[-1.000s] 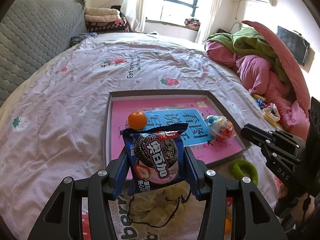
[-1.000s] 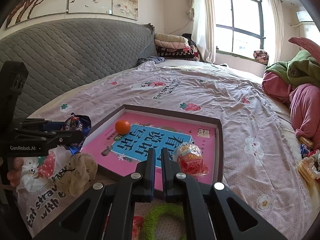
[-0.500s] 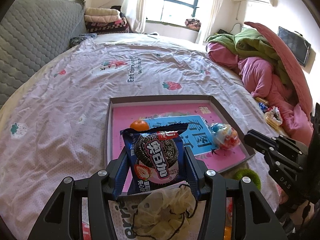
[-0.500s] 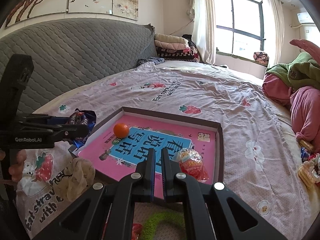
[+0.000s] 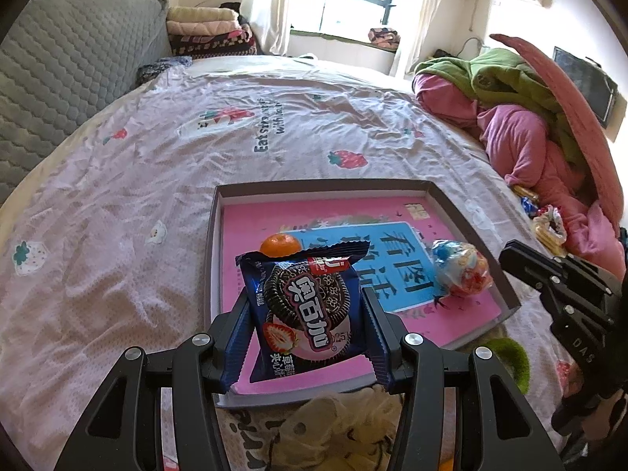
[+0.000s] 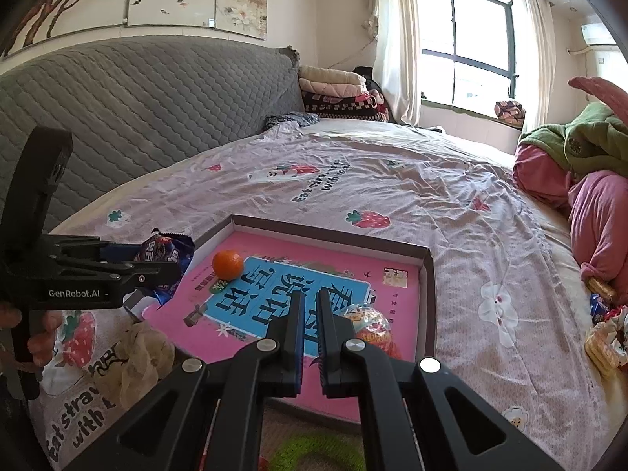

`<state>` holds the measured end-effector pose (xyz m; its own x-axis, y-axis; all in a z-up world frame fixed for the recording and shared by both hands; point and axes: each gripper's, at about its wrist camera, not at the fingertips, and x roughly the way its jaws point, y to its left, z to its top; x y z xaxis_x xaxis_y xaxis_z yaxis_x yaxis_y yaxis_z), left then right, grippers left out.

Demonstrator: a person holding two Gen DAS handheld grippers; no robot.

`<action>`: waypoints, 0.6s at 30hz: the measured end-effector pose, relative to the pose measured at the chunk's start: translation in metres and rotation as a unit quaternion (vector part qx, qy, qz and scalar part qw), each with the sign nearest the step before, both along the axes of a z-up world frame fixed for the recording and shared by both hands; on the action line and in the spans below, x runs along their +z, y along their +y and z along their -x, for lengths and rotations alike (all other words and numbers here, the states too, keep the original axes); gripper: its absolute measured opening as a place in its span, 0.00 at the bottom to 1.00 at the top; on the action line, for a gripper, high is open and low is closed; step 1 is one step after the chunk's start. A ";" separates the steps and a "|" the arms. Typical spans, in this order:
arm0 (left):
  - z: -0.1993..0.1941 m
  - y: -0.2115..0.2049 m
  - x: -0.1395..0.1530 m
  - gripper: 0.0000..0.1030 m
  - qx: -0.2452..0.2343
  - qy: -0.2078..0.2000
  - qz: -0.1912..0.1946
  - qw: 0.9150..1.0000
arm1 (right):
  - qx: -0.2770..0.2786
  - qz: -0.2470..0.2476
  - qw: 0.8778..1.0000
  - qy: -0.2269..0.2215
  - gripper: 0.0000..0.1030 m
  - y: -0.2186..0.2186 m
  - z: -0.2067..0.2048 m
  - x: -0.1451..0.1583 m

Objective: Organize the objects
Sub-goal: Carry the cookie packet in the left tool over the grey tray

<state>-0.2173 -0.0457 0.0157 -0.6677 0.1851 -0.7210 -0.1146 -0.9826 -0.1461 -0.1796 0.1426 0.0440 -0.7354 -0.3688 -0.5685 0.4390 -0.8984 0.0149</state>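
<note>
Left wrist view: bed (image 5: 165, 180) with a strawberry-print sheet carries a shallow tray (image 5: 467, 231) lined pink. Over the tray's near left corner the left gripper (image 5: 306, 310) has its fingers clenched on a blue cookie packet (image 5: 304, 306), held upright. Inside the tray lie a wrapped candy ball (image 5: 461, 272) at the right and 1 tangerine (image 5: 280, 244) just behind the packet. The right gripper (image 6: 310, 314) hangs over the tray's near edge, its fingers nearly together around nothing. A beige mesh pouch (image 6: 135, 361) and a green ring (image 5: 510, 357) lie on the bed near the tray.
</note>
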 end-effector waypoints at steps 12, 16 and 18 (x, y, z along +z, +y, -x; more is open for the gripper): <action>0.013 -0.005 -0.029 0.52 0.007 -0.030 0.008 1.000 | -0.008 -0.001 1.000 -0.014 0.06 0.005 0.005 -0.009; 0.013 -0.004 -0.029 0.52 0.003 -0.021 0.005 1.000 | -0.011 -0.013 1.000 -0.012 0.06 0.004 0.004 -0.010; 0.013 -0.002 -0.031 0.52 0.001 -0.019 0.007 1.000 | -0.009 -0.013 1.000 -0.012 0.06 0.003 0.003 -0.011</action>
